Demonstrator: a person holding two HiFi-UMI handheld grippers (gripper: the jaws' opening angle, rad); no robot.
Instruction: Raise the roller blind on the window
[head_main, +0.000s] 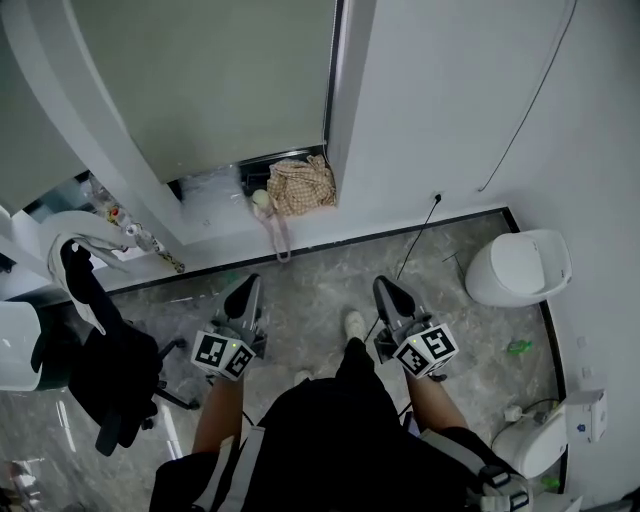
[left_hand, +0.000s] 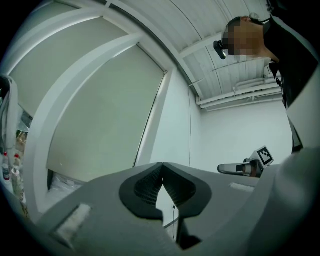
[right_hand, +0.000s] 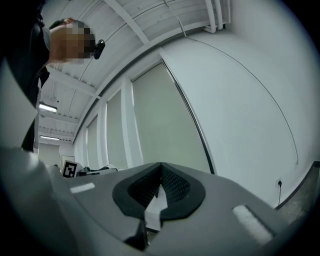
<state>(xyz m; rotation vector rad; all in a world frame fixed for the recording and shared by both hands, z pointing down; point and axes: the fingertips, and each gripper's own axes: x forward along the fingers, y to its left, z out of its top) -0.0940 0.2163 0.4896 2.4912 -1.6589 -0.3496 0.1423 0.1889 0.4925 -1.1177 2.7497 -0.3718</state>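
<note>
**Both tongs pressed together and empty; roller blind hanging down over the window.**

At the left, a dark office chair (head_main: 105, 375) stands on the grey floor (head_main: 320, 272). The left tongs (head_main: 243, 292) are held low in front of the person and point towards the window wall. Their jaws are pressed together with nothing between them. Ahead, the roller blind (head_main: 210, 80) covers most of the pane. Its bottom edge leaves a gap above the sill, where a checked bag (head_main: 302, 184) sits. The right tongs (head_main: 391, 292) are level with the left pair and well apart from the blind, likewise pressed together and empty. A white bin (head_main: 517, 266) stands by the right wall.
</note>
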